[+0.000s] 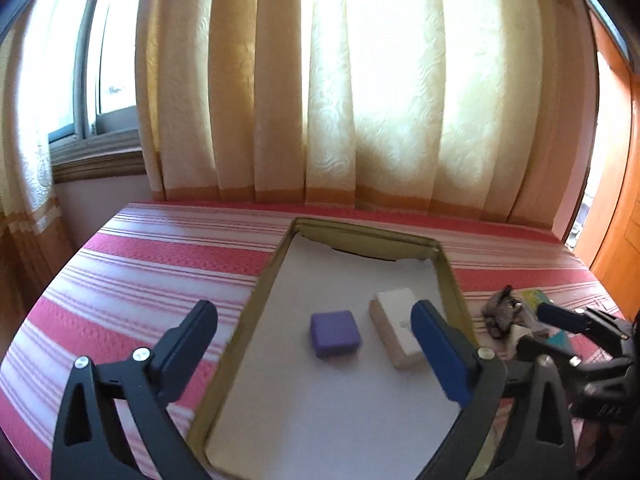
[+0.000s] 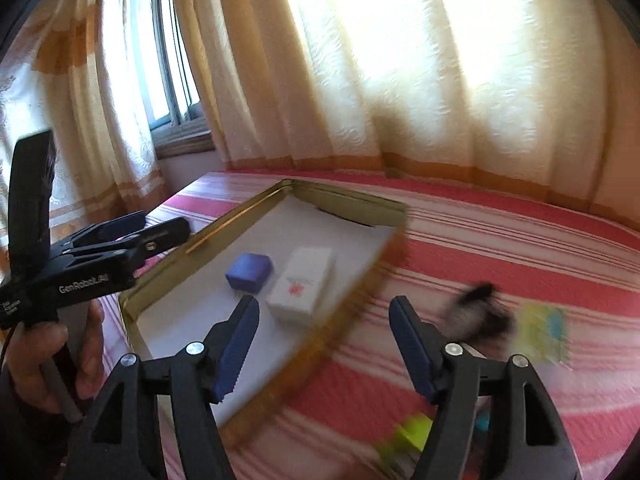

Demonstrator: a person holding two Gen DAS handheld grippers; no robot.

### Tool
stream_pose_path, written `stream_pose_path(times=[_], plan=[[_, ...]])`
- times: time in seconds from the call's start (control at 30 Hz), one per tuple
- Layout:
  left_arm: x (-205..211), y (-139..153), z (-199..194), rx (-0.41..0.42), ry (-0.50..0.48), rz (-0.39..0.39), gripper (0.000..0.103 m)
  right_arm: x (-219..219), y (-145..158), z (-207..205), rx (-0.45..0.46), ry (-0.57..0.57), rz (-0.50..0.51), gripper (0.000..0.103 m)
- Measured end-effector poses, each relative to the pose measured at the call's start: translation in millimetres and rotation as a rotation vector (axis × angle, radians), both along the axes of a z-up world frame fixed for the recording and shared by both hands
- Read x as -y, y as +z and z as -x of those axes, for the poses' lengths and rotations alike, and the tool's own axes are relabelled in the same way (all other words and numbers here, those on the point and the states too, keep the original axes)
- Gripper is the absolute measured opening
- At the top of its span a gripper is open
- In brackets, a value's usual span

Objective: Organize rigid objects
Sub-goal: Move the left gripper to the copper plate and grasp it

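Left wrist view shows the left tool spread wide with nothing between its pads; it hovers over the near part of a shallow gold-rimmed tray lined in white. Two things lie in the tray, close together but apart: one purple box and one white box, the white one just beside the tool's blue right-hand pad. The tray rests on a red-and-white striped bed.

In the right wrist view the right tool stands partly open and empty, its left finger over the tray's near corner and its right finger over the bed. A hand grips the left tool's handle at the left edge.

Outside the tray, on the bed, lie one dark fuzzy object, one pale yellow packet and one lime-green item, the last too blurred to identify, perhaps a small box.
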State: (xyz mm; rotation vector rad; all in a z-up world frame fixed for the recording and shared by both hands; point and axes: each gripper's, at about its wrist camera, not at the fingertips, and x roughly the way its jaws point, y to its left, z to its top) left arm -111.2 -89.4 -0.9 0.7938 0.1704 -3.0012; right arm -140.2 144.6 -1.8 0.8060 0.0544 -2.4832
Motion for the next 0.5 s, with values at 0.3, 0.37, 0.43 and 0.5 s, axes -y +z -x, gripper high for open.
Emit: stream_pose_path(times=[0.3, 0.37, 0.43, 0.5], plan=[[-61.3, -9.4, -48.9, -0.088, -0.062, -0.005, 0.102, -99.7, -9.3, -50.0, -0.084, -0.221, -0.003, 0.076], [-72.6, -12.0, -55.5, -0.092, -0.079, -0.003, 0.102, -111.3, -17.6, -49.3, -0.061, -0.243, -0.004, 0.076], [-84.8, -14.9, -59.3, -0.089, -0.103, 0.003, 0.102, -120.5, -25.7, -47.5, -0.039, -0.258, 0.000, 0.076], [-97.9, -18.2, -60.4, -0.076, -0.134, 0.010, 0.102, -123.7, -30.0, -46.1, -0.023, -0.260, 0.009, 0.076]])
